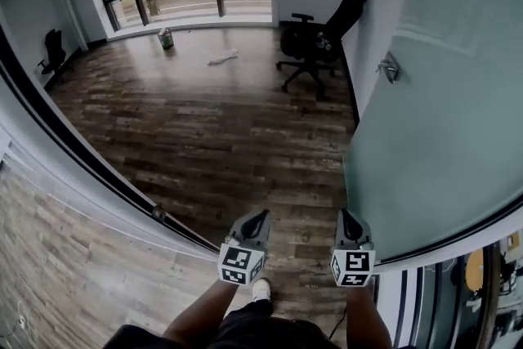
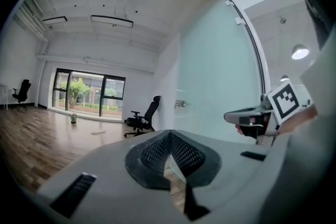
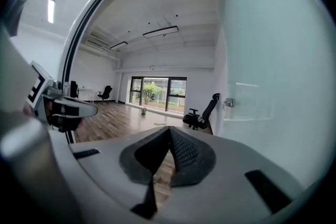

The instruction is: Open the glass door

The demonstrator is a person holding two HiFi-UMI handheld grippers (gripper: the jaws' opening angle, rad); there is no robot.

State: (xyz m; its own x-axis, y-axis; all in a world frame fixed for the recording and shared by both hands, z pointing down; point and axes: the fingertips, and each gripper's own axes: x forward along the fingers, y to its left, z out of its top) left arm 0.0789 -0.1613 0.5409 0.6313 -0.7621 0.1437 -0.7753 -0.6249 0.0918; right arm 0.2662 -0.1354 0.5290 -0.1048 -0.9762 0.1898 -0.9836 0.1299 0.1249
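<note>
The frosted glass door (image 1: 441, 135) stands swung open on the right, with a metal lock fitting (image 1: 391, 69) on its far edge; it also fills the right side of the right gripper view (image 3: 273, 76). My left gripper (image 1: 256, 221) and right gripper (image 1: 350, 218) are held side by side low in the doorway, pointing into the room. Both are shut with nothing between the jaws. The right gripper is just left of the door's lower edge, not touching it. In the left gripper view the pads (image 2: 181, 153) meet at the tip.
A dark floor track (image 1: 155, 212) curves across the threshold on the left. Beyond it lies a wooden floor (image 1: 204, 127) with a black office chair (image 1: 315, 45) by the right wall, a small can (image 1: 166, 38), a white scrap (image 1: 222, 57) and another chair (image 1: 53, 53) far left.
</note>
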